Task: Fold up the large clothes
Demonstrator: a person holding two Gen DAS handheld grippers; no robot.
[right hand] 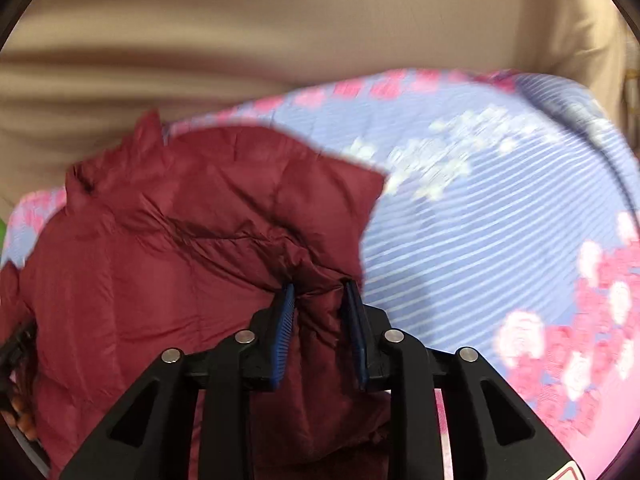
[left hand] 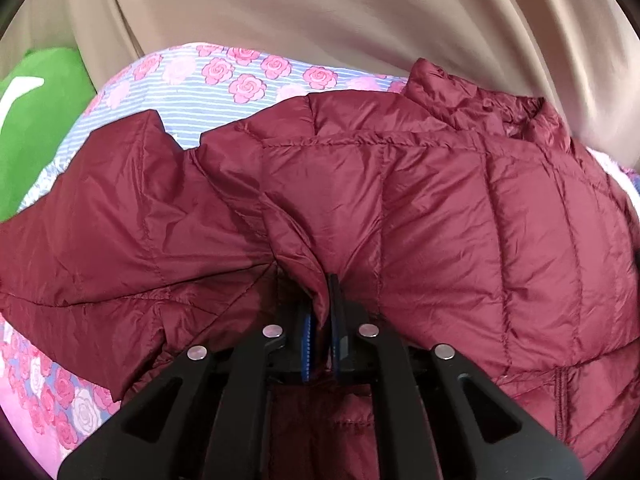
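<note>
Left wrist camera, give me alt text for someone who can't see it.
The left gripper is shut on a fold of a dark red puffer jacket, which is spread over a bedsheet printed with blue stripes and pink roses. Beige curtain fabric hangs behind, and a green item shows at the left edge.

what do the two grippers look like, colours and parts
Both match. The left gripper and right gripper are matte black plastic, each with four angular linkage arms fanning out, every arm capped by a round silver pivot pin. The jaws carry ribbed blue pads. A red-and-white label corner shows on the right gripper's base. No cables or sleeves are visible.
</note>
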